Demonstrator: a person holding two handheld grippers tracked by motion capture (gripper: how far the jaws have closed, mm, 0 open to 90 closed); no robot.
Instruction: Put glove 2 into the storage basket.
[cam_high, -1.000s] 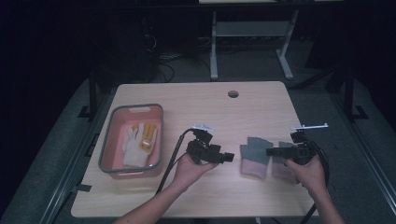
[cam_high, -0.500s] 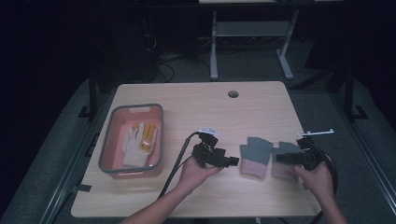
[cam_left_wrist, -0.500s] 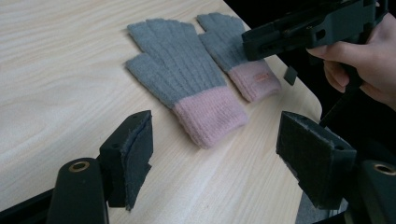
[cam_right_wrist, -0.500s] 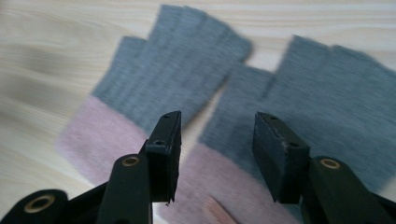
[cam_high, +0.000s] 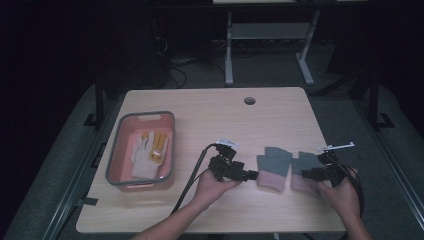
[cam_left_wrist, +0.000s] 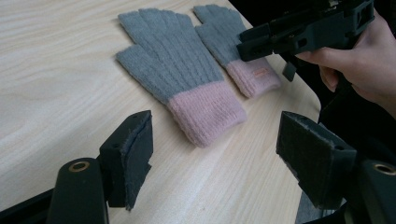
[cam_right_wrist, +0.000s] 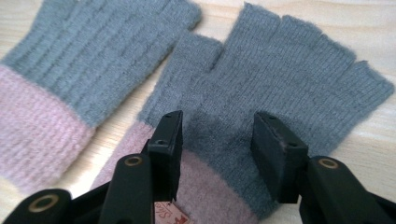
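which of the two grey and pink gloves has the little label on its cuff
The glove with the label is the one under the right gripper, nearest the table's right edge. A small tag sits on its pink cuff; the other glove, near the left gripper, has a plain cuff.

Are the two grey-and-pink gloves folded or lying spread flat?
Spread flat. Both gloves lie open on the table, finger stubs extended, pink cuffs unfolded, side by side.

Dim high view, dark surroundings, bright soft gripper views
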